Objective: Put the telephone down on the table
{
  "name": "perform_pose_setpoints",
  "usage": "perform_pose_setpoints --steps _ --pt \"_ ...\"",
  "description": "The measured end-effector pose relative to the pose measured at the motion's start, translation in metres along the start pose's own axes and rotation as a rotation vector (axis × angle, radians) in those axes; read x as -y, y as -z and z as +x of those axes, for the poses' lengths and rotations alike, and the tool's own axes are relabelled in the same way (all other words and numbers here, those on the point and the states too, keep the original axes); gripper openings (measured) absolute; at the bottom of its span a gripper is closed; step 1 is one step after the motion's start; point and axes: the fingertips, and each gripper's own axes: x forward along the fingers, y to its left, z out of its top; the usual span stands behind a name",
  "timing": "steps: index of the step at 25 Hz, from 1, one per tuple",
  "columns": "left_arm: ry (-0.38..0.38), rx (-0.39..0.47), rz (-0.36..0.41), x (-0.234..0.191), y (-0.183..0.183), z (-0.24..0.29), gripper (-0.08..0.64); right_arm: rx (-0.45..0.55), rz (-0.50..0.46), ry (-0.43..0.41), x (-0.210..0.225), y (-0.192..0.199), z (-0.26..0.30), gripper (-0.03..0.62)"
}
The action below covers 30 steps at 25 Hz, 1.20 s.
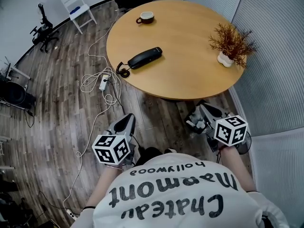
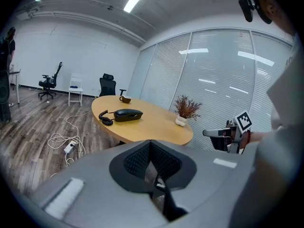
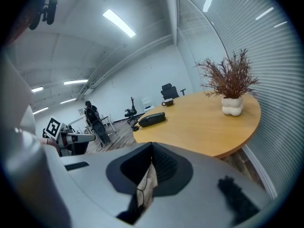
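1. Round wooden table (image 1: 190, 75): fills the upper middle of the head view. Carries three items only.
2. Left gripper (image 1: 126, 121): hangs over the floor, short of the table's near edge. Sits well apart from everything on the table. Shows jaws pressed together in the left gripper view. Clamps nothing.
3. Right gripper (image 1: 199, 113): hangs just short of the table's near edge, towards the table's right side. Shows jaws together in the right gripper view. Holds nothing.
4. Telephone (image 1: 145, 57): lies flat on the table top, close to the table's left edge. Trails its coiled cord (image 1: 123, 71) over the table's rim. Is touched by neither gripper.
   - Judged: put-down already done, with the telephone resting on the table and fully released.
   - Judged: nothing left of the task proper, except perhaps nudging the telephone further in from the table's edge if wanted.
5. Potted dried plant (image 1: 231, 44): stands upright near the table's right edge, well apart from the telephone.
6. Cup (image 1: 146, 17): sits at the table's far edge, beyond the telephone and apart from it.
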Motion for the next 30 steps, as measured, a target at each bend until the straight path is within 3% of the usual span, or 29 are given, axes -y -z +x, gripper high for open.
perform_pose_setpoints --steps 10,19,25,30 --pt "0.012 -0.009 0.016 -0.004 -0.012 0.018 0.009 0.009 0.021 0.025 0.014 -0.005 0.003 0.015" --pt "0.044 -0.007 0.089 -0.024 -0.052 0.050 0.009 0.049 0.020 0.065 0.029 -0.030 0.023 0.015" --pt "0.143 -0.054 0.125 -0.027 -0.085 0.086 0.009 0.093 0.076 0.133 0.025 -0.052 0.025 0.015" --pt "0.183 -0.055 0.163 -0.030 -0.112 0.099 0.009 0.100 0.090 0.133 0.022 -0.068 0.043 0.015"
